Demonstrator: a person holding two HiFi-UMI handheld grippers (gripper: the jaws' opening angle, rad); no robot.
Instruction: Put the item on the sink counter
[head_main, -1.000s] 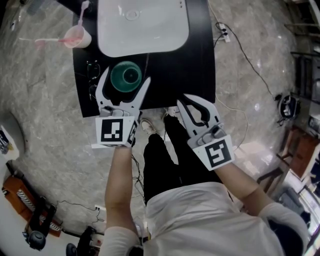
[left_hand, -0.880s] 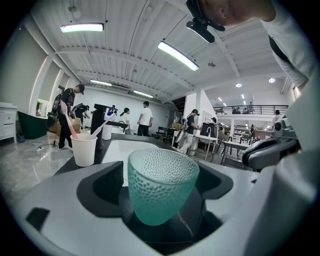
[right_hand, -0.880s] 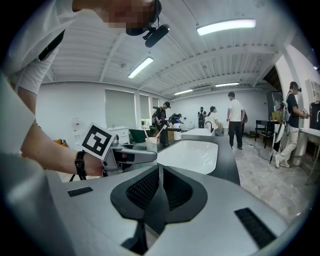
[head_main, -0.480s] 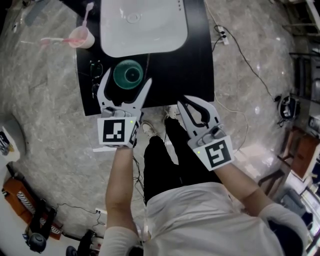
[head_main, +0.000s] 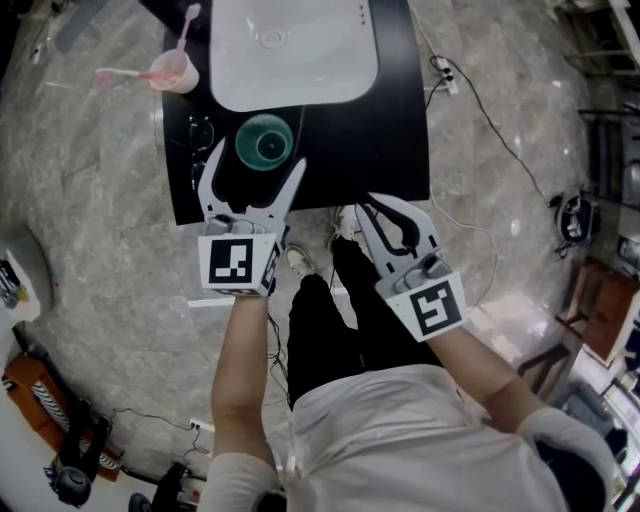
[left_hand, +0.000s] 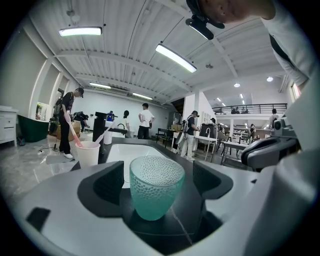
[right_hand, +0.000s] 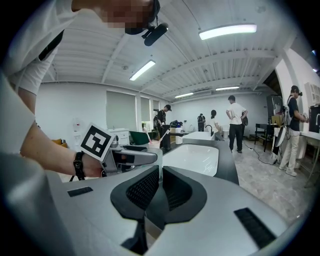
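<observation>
While the left hand-held gripper (head_main: 256, 160) reaches in over the near edge of the black tabletop (head_main: 385, 140), its jaws stand spread wide with the teal glass cup (head_main: 264, 143) between them, near their tips. Seen in the left gripper view, the cup stands upright on the tabletop, mouth up, and its dimpled wall is clear of both pads, with a gap on either side. From the head view it sits just in front of the white basin (head_main: 295, 55), toward the basin's left half. Left of the cup, close to the left jaw, lies a dark thing that looks like a pair of glasses (head_main: 200, 135), though it hardly shows against the black surface. At the far left corner of the tabletop, beside the basin, stands a pink cup (head_main: 172, 70) with pink toothbrush handles (head_main: 118, 75) sticking out of it. The right hand-held gripper (head_main: 372, 207) is held to the right of the left one, well apart from the teal cup, with its tips about at the tabletop's near edge. Its own view shows the jaws pressed together with nothing between them. The person's dark-trousered legs (head_main: 320, 320) stand between the two arms, on a grey marbled floor (head_main: 80, 200). Other people (left_hand: 67, 120) stand far off in the hall behind the tabletop.
</observation>
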